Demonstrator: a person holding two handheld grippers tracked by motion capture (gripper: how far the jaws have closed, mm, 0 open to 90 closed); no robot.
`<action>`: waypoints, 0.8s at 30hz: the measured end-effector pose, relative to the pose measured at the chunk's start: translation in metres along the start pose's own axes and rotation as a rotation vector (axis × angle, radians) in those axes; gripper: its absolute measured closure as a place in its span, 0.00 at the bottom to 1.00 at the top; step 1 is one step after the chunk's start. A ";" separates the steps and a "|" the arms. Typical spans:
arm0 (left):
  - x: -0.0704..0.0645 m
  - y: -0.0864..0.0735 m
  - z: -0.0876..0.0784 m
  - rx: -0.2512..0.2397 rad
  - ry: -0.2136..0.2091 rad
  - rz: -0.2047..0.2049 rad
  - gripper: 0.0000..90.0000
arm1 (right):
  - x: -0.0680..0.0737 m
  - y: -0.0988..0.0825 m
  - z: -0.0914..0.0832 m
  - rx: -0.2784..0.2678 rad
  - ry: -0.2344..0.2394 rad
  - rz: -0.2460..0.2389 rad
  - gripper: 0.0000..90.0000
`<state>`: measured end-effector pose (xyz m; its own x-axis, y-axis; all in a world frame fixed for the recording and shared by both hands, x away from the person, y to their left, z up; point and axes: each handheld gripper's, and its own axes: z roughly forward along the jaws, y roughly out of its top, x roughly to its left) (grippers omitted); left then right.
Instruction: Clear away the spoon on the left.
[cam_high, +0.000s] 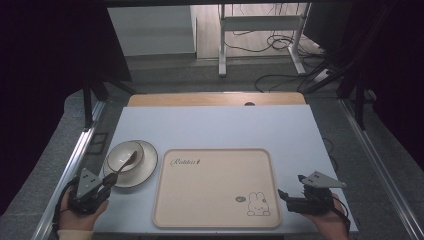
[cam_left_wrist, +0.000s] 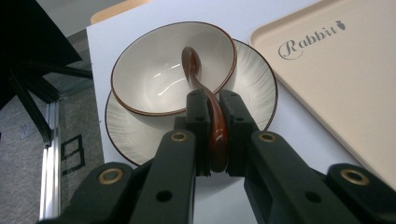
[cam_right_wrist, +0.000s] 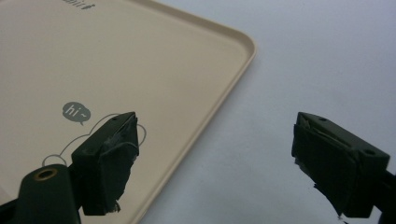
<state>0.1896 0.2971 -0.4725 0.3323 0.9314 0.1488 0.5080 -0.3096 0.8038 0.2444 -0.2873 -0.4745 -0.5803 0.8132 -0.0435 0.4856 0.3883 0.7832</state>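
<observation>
While the brown spoon (cam_left_wrist: 212, 116) lies with its bowl end down inside the white bowl (cam_left_wrist: 154, 79), its handle slopes out over the near rim and sits pinched between the two black jaws of the left gripper (cam_left_wrist: 215, 135), which are clamped on it from either side. The bowl stands on a ribbed white saucer (cam_left_wrist: 261, 84) with a dark edge, at the left of the pale table (cam_high: 215, 125), just beside the beige tray (cam_high: 215, 187) printed with a rabbit and a line of script. From the high view the left gripper (cam_high: 107, 182) reaches in from the near left corner, a hand behind it. Over on the far side of the tray, the right gripper (cam_right_wrist: 215, 149) hangs with its jaws spread wide and nothing between them, one jaw above the tray's corner and the other above bare table. To my eye the step is lifting the spoon out, and it wants a straight upward pull first so the spoon's tip clears the rim without dragging the bowl or tipping it off the saucer. The grip is far down the handle, so the spoon could swivel; a slow, level carry seems wise.
</observation>
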 end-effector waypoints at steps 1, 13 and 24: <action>0.000 0.000 -0.001 -0.005 0.003 -0.002 0.94 | 0.000 0.000 0.000 0.001 0.000 -0.001 0.16; 0.001 0.010 -0.014 -0.070 0.019 -0.009 0.94 | 0.000 0.000 0.000 0.001 0.000 0.000 0.16; -0.001 0.019 -0.025 -0.125 0.018 -0.014 0.94 | 0.000 0.000 0.000 -0.001 -0.001 0.000 0.16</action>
<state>0.1791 0.2945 -0.4427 0.3106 0.9392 0.1465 0.4093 -0.2712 0.8712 0.2445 -0.2872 -0.4744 -0.5796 0.8137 -0.0439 0.4848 0.3876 0.7841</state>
